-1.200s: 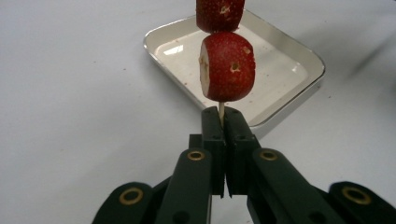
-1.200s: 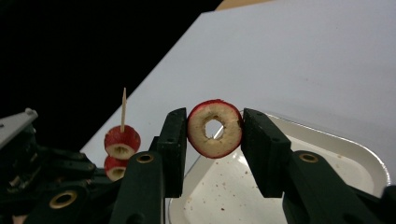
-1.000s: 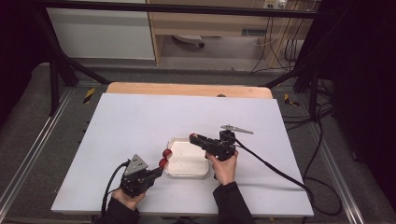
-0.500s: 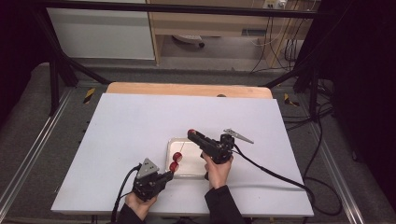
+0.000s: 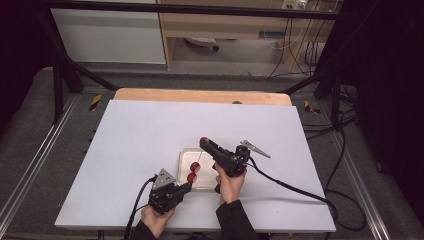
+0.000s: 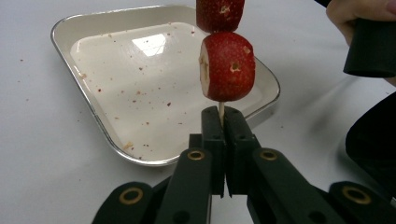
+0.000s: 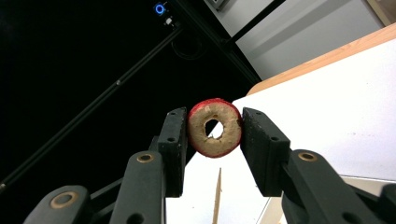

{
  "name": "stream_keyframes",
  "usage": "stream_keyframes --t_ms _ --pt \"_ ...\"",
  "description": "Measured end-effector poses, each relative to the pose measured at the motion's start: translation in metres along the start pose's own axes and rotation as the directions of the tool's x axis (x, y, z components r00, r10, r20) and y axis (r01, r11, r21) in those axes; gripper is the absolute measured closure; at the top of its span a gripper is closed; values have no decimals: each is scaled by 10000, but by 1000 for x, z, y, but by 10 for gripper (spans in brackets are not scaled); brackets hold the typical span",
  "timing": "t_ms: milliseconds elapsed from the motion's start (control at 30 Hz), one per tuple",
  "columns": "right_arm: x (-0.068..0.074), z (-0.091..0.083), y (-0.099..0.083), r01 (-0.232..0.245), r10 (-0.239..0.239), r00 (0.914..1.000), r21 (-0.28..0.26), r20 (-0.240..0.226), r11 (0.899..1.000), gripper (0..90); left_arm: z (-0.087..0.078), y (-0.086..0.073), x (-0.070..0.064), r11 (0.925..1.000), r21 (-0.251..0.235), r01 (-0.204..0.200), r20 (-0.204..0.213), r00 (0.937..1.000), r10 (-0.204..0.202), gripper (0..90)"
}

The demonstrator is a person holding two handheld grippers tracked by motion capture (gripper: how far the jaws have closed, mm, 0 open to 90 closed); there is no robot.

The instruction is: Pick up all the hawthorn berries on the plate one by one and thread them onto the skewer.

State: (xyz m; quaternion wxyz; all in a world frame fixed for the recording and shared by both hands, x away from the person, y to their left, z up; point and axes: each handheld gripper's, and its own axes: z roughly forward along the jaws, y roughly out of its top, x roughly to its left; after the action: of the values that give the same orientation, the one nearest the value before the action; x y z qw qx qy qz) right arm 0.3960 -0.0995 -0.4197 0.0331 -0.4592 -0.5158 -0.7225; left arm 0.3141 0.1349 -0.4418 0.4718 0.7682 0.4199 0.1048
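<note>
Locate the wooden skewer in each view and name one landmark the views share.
High view: skewer, upright over the tray.
Left gripper view: skewer, clamped at the bottom, two red slices above.
Right gripper view: skewer tip, below the held ring.
Shared landmark: metal tray.

I count one metal tray (image 5: 196,156), one wooden skewer (image 6: 221,109), three red fruit pieces (image 6: 229,66), and two grippers (image 5: 189,186).

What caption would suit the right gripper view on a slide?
Right gripper pinching a cored red fruit ring above the skewer tip.
</note>
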Motion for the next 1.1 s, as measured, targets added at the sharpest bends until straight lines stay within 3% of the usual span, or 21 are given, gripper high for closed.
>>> stream_keyframes --t_ms 1100 --pt "-3 3 -11 -570 558 9976 -292 -405 9979 623 -1 1 1 9993 -299 206 -59 9998 -208 882"
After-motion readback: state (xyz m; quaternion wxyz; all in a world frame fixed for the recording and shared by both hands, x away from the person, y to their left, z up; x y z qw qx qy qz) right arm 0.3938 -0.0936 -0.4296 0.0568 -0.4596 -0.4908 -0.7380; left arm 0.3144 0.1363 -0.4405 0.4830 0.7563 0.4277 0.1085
